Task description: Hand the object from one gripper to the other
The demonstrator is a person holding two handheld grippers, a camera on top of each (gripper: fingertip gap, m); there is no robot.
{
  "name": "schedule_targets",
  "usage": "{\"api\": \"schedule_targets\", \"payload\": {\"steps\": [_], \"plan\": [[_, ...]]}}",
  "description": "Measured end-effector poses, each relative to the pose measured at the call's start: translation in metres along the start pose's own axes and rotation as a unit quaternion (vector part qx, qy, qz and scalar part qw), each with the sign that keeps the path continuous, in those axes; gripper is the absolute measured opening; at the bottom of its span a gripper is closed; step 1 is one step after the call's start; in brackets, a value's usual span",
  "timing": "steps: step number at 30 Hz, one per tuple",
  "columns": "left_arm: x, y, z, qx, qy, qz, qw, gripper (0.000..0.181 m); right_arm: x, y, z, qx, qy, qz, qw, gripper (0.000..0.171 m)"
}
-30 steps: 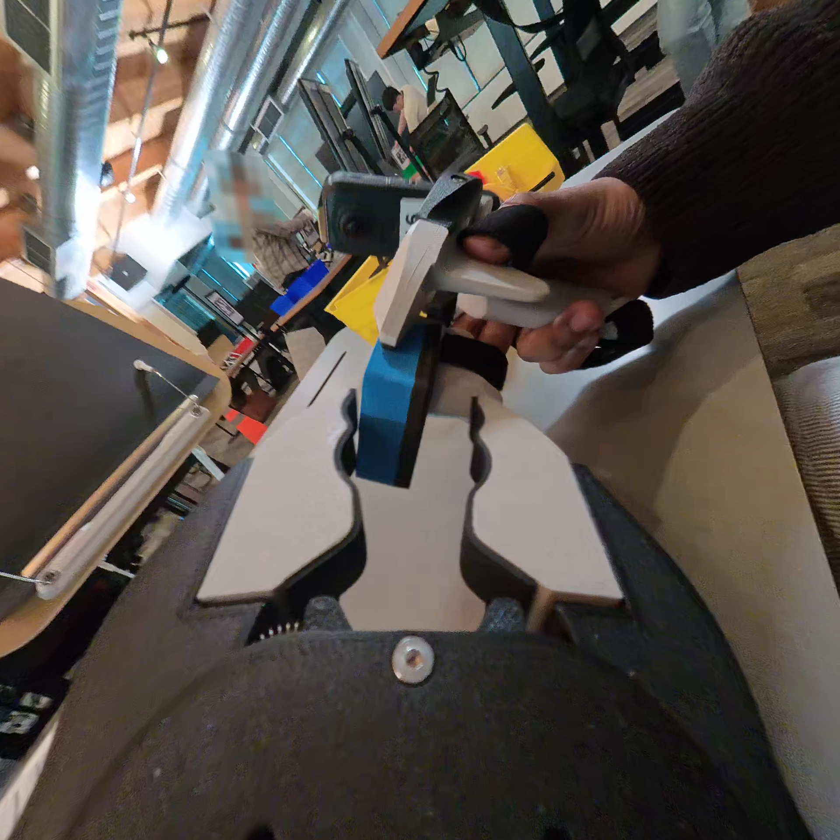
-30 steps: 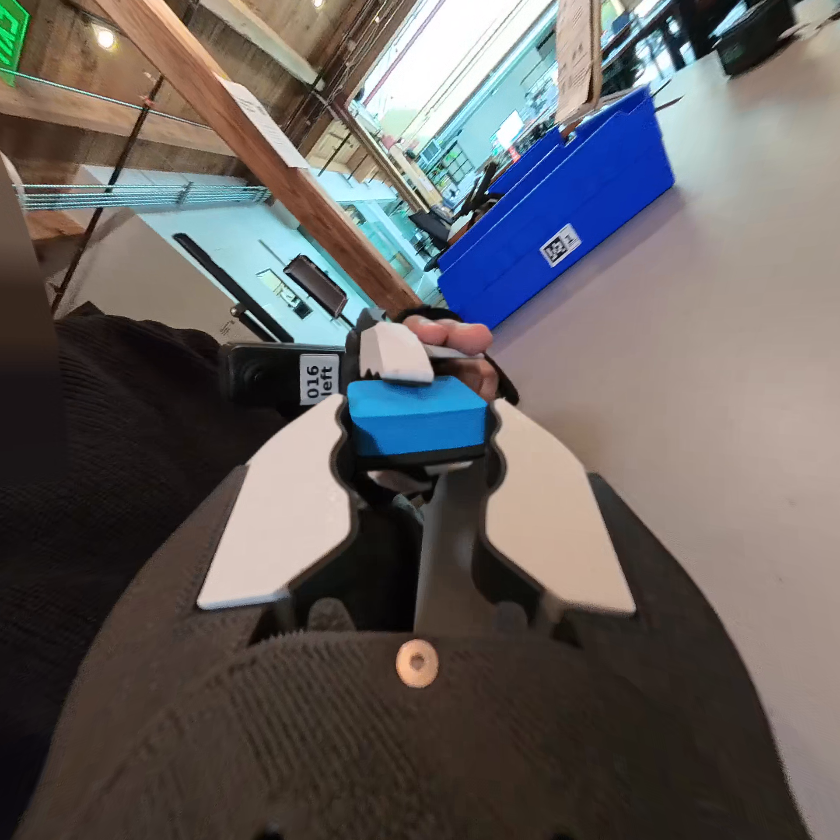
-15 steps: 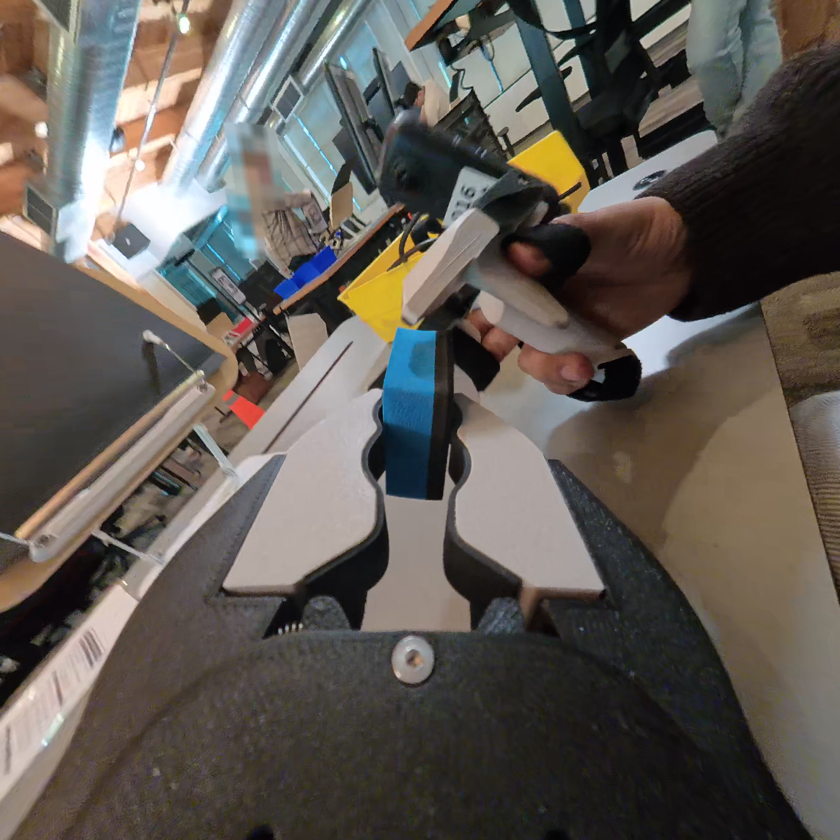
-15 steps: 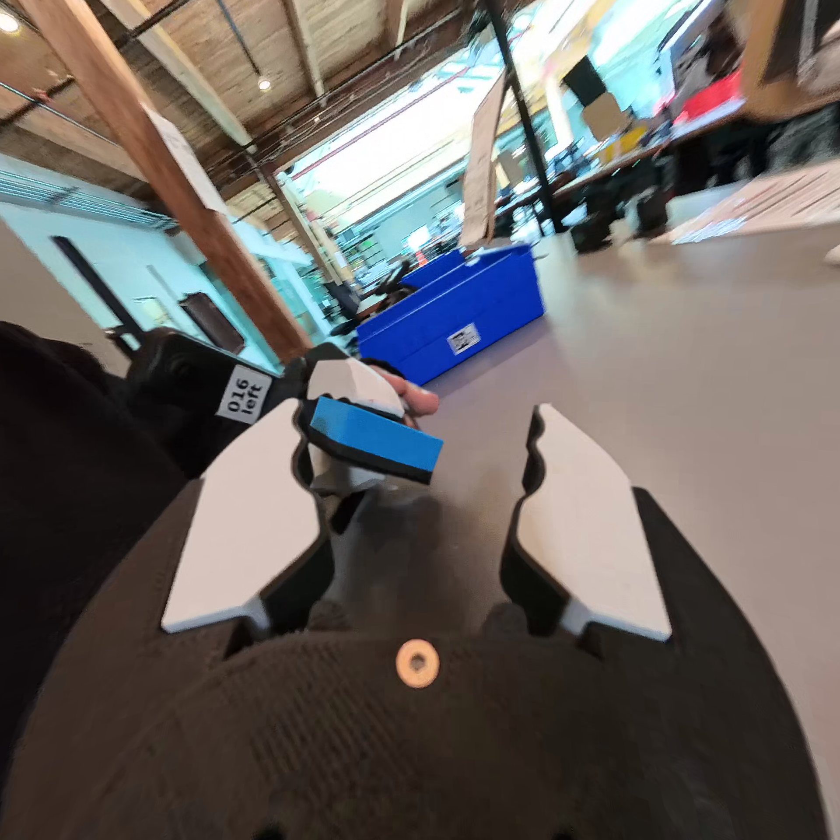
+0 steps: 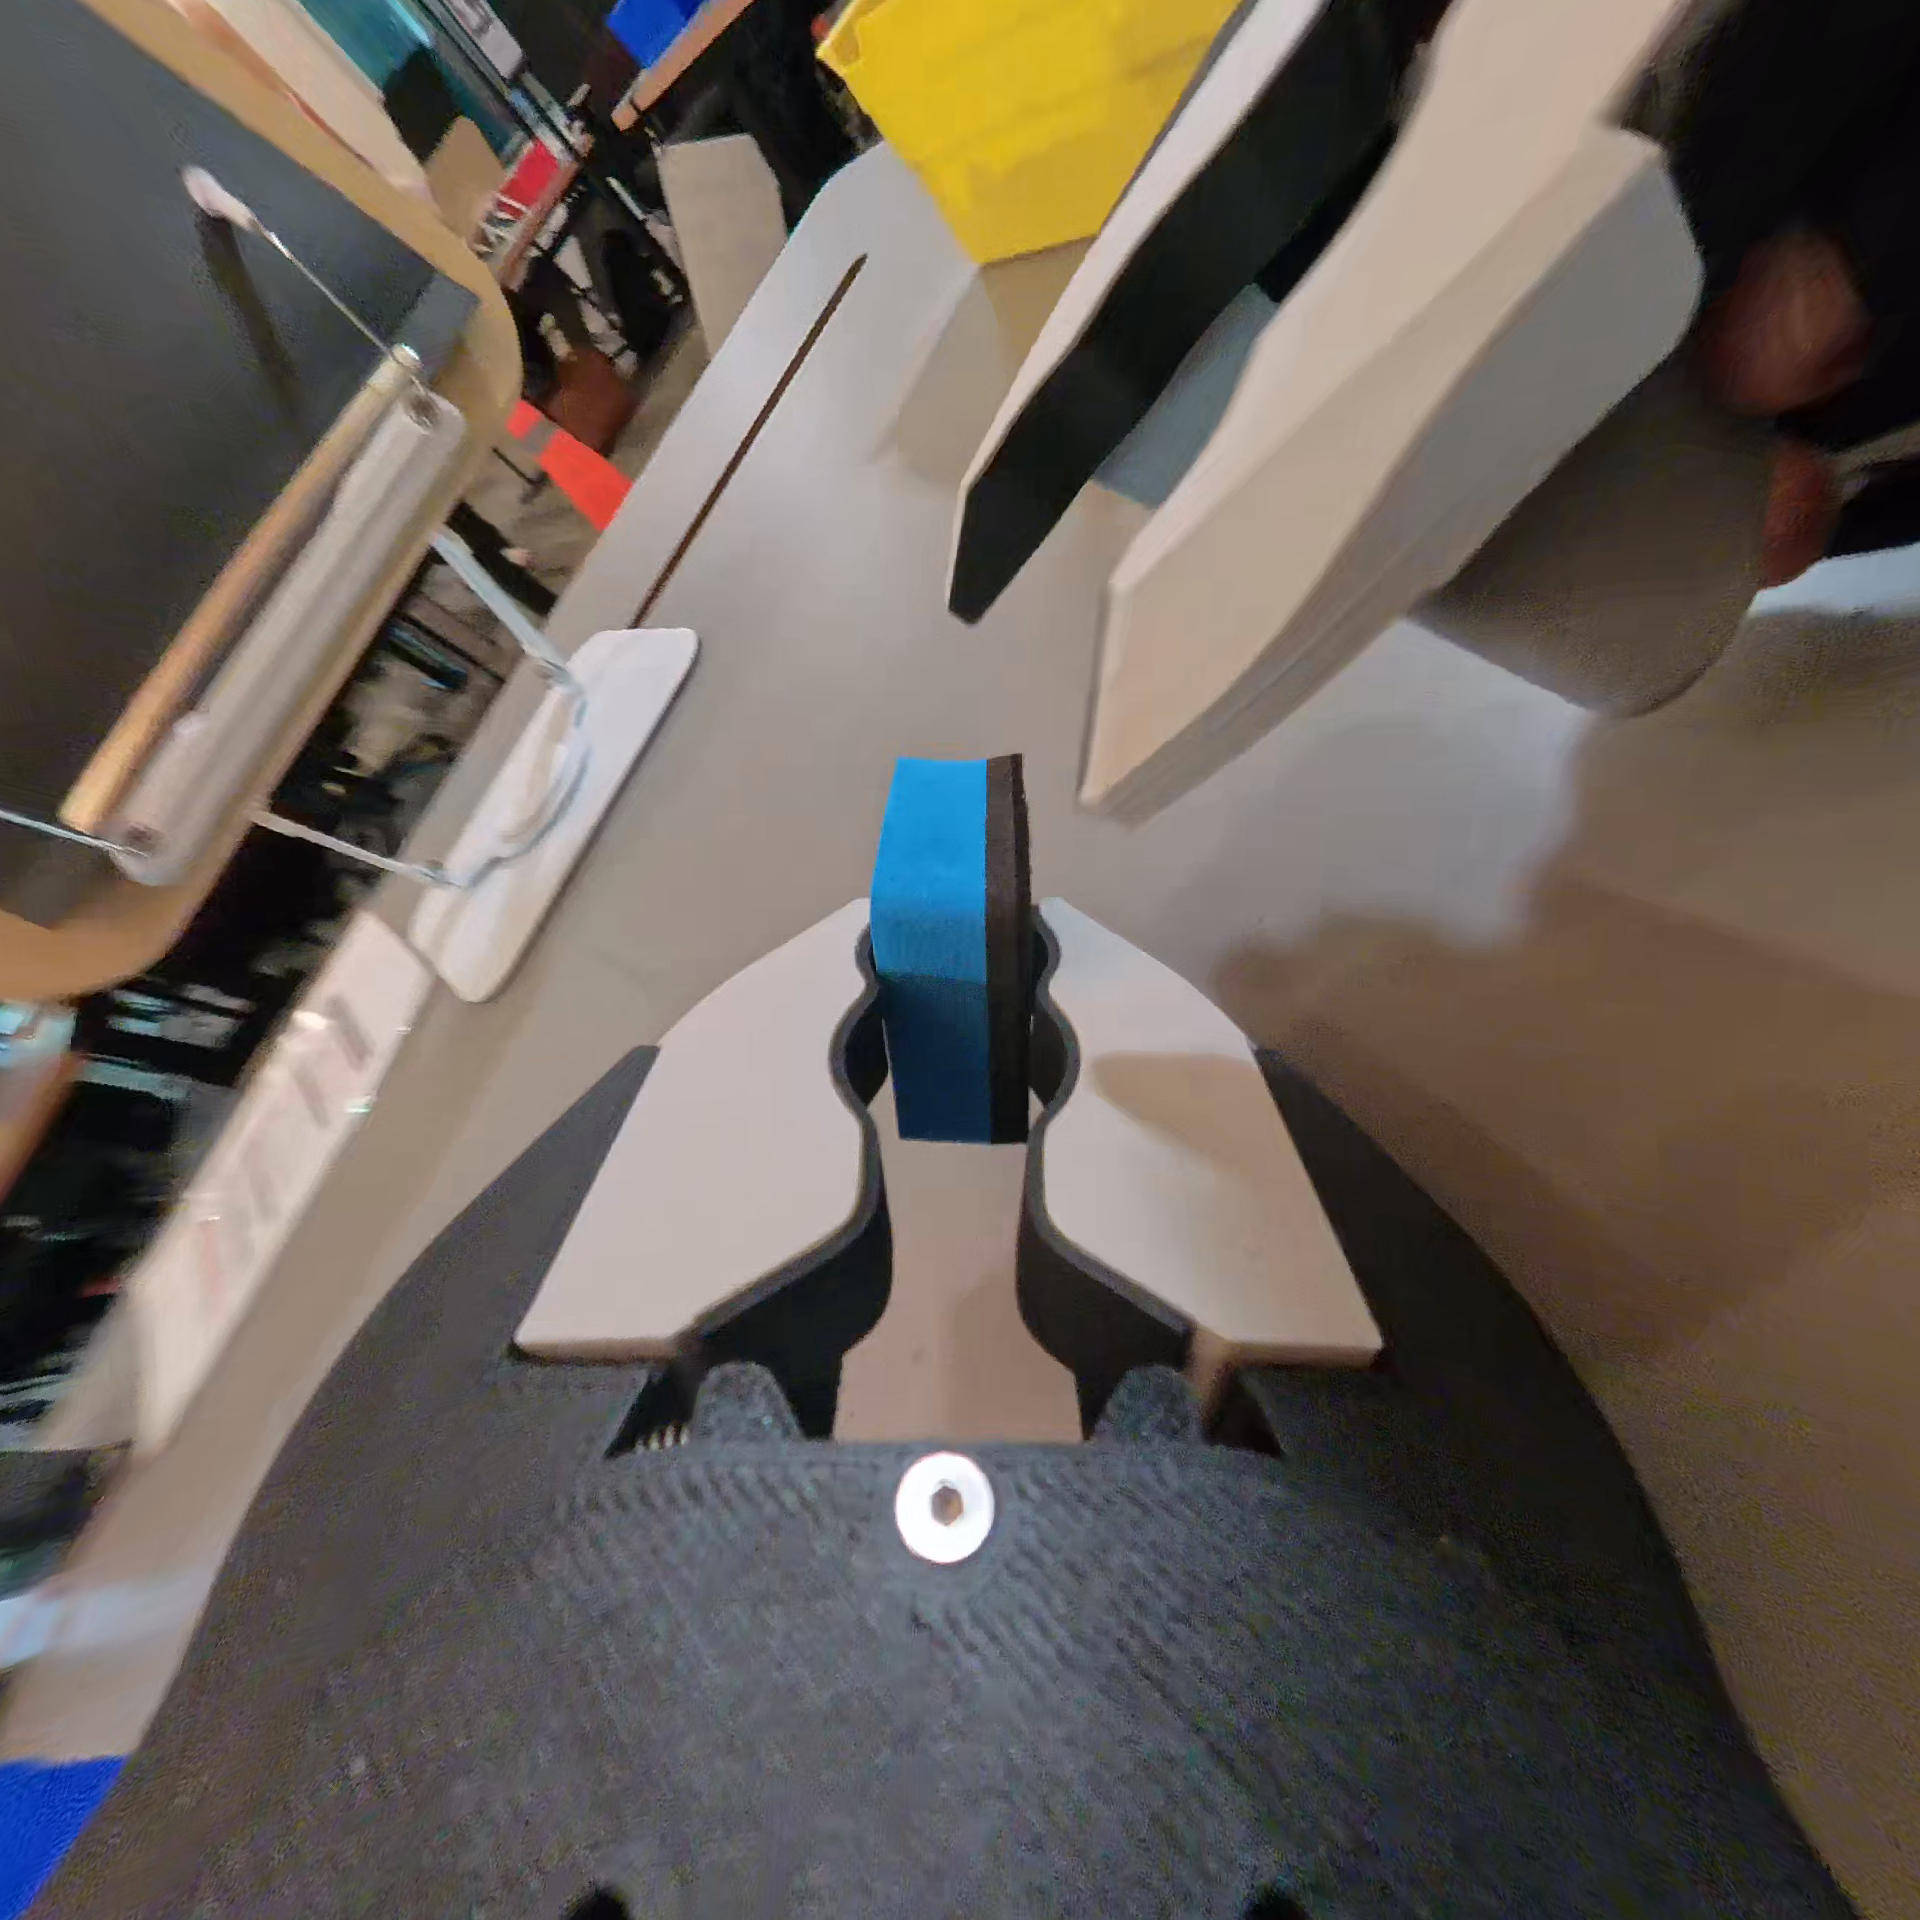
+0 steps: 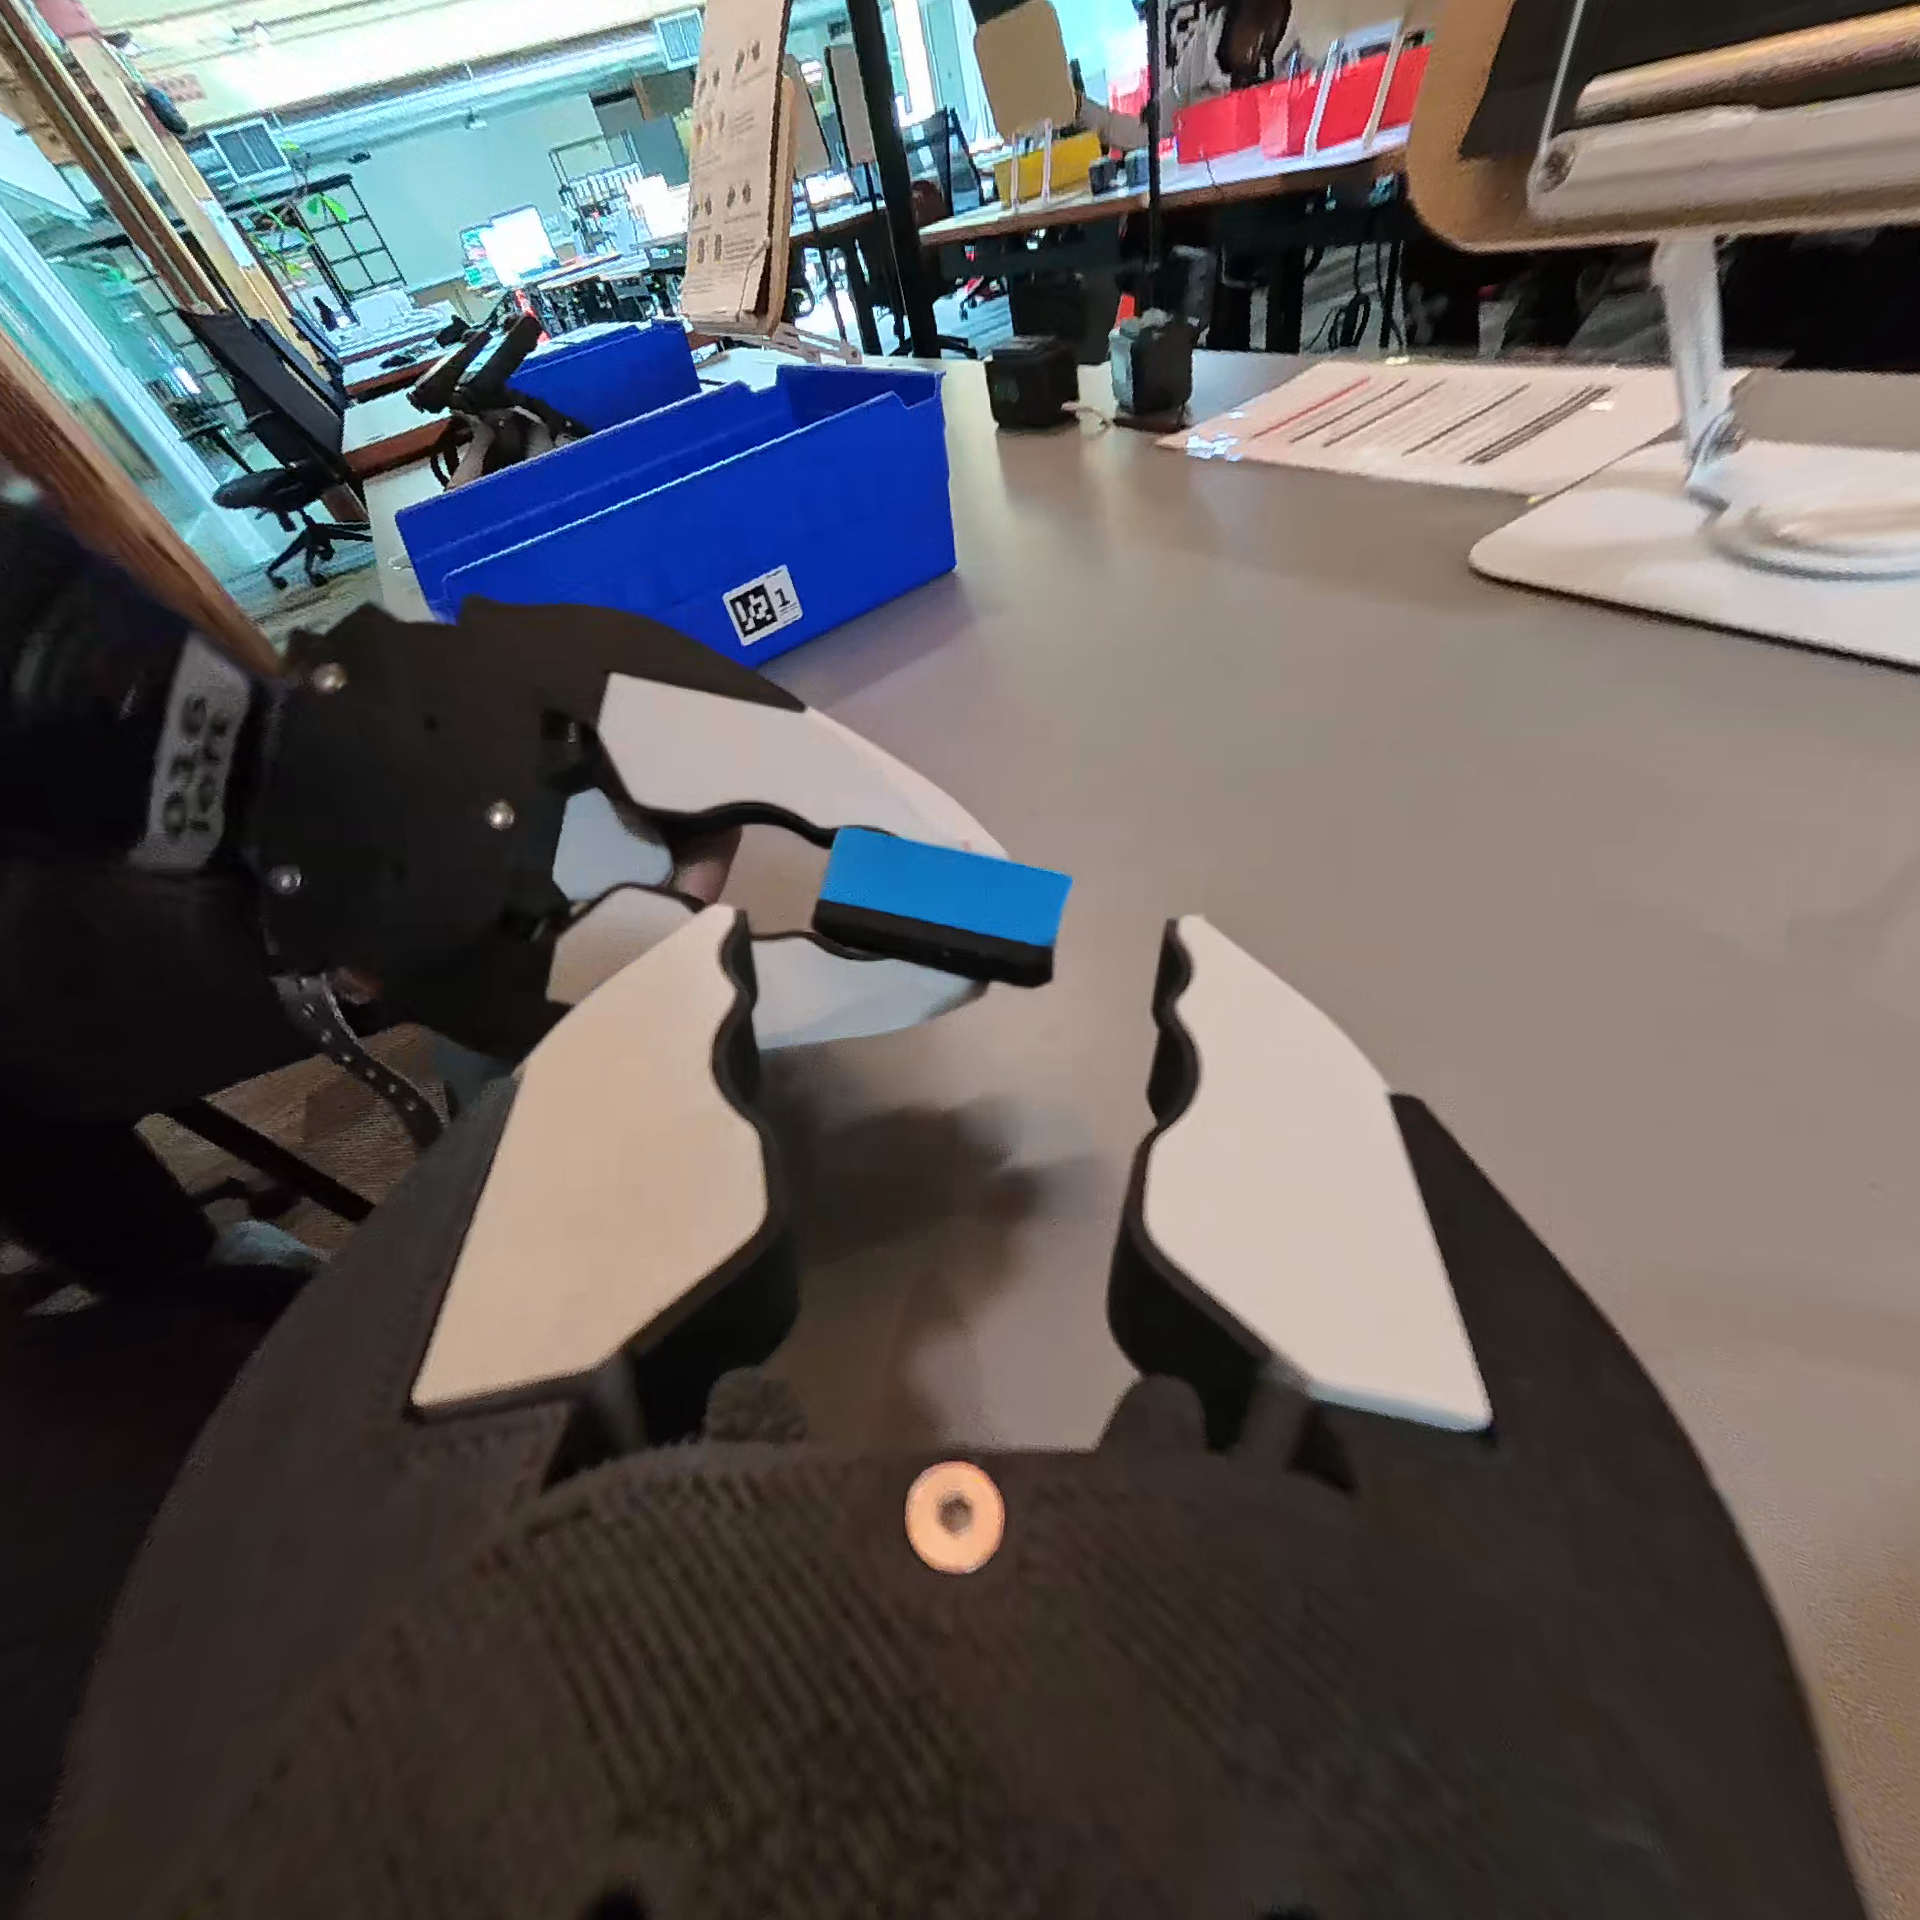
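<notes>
A foam block (image 5: 940,966), blue with a black face, is clamped on edge between the white fingers of my left gripper (image 5: 951,925), which is shut on it above the grey table (image 5: 1507,1039). My right gripper (image 5: 1039,701) shows at the upper right of the left wrist view, open and apart from the block. In the right wrist view my right gripper (image 6: 952,940) is open and empty. The block (image 6: 940,894) hangs just beyond its fingertips, held from the left by the left gripper's black body (image 6: 395,790).
A blue bin (image 6: 707,530) stands on the table behind the left gripper. A monitor on a white stand base (image 6: 1683,561) is at the right, with papers (image 6: 1434,416) beside it. The same base (image 5: 561,800) and a yellow bin (image 5: 997,114) show in the left wrist view.
A second ago my right gripper held the block and my left was open around it. My left then shut on it, my right opened and has since drawn back.
</notes>
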State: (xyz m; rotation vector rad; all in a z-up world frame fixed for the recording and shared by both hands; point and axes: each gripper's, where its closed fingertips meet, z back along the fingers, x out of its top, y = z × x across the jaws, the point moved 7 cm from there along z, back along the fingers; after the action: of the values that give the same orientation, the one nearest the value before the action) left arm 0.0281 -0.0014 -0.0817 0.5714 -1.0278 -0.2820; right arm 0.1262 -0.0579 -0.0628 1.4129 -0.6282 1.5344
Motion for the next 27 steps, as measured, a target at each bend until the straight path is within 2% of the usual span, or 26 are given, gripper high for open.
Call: {"api": "schedule_targets", "payload": {"steps": [3, 7, 9, 14, 17, 19, 22, 27], "plan": [[0.006, -0.008, 0.002, 0.031, 0.015, -0.072, 0.997, 0.022, -0.003, 0.005, -0.004, -0.002, 0.013, -0.007, 1.000, 0.070], [0.013, -0.016, 0.005, 0.050, 0.017, -0.115, 0.992, 0.022, -0.008, 0.009, -0.008, 0.002, 0.047, -0.008, 0.999, 0.060], [0.014, -0.017, 0.006, 0.053, 0.018, -0.125, 0.991, 0.022, -0.009, 0.010, -0.009, 0.012, 0.050, -0.017, 0.999, 0.054], [0.015, -0.017, 0.007, 0.050, -0.005, -0.116, 0.992, 0.023, -0.005, 0.011, -0.007, 0.016, 0.043, -0.022, 0.999, 0.054], [0.019, -0.016, 0.010, 0.056, -0.030, -0.107, 0.992, 0.039, -0.001, 0.006, -0.002, 0.010, 0.027, -0.022, 0.999, 0.054], [0.022, -0.018, 0.011, 0.035, -0.067, -0.074, 0.994, 0.056, 0.003, -0.001, 0.004, 0.019, 0.004, -0.031, 0.999, 0.053], [0.026, -0.017, 0.013, -0.028, -0.127, 0.032, 0.991, 0.074, 0.009, -0.011, 0.014, 0.052, -0.034, -0.053, 0.997, 0.053], [0.026, 0.001, 0.016, -0.111, -0.183, 0.210, 0.954, 0.091, 0.017, -0.020, 0.027, 0.140, -0.089, -0.098, 0.981, 0.053]]}}
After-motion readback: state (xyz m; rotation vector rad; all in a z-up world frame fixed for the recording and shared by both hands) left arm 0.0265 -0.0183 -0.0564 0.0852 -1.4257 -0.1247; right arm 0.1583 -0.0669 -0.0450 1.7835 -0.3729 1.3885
